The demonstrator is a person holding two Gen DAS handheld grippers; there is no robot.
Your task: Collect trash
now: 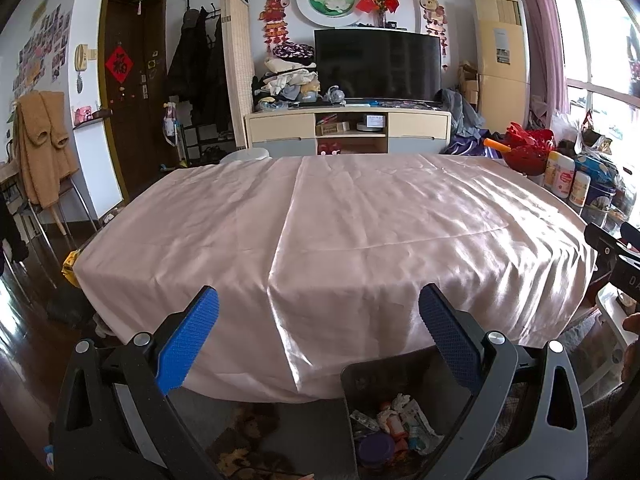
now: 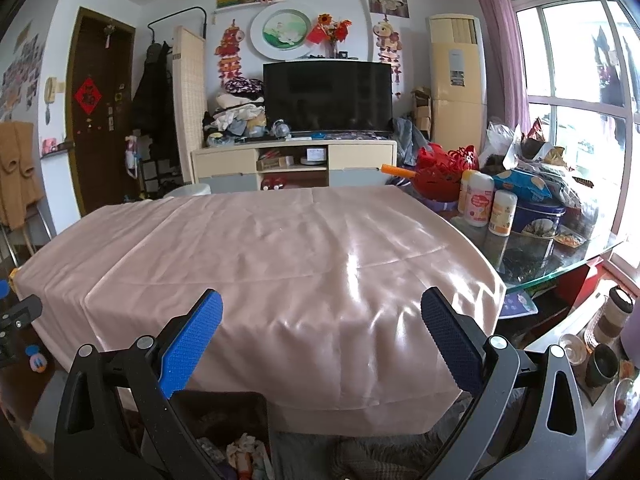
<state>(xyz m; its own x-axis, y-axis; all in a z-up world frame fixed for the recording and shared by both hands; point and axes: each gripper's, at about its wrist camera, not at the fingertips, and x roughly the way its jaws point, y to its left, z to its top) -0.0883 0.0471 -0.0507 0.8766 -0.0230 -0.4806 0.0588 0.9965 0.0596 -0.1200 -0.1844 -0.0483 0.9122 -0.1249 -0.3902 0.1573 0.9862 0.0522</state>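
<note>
The left gripper is hovering wide apart and empty before the shiny pink cloth-covered table, above the dark plastic bin holding crumpled wrappers on the floor. The right gripper is likewise gaping, empty. Collection seems finished; next probably means checking the cluttered glass tabletop rightward, minding its edge.

Left claw agape, empty; right claw likewise.
</note>
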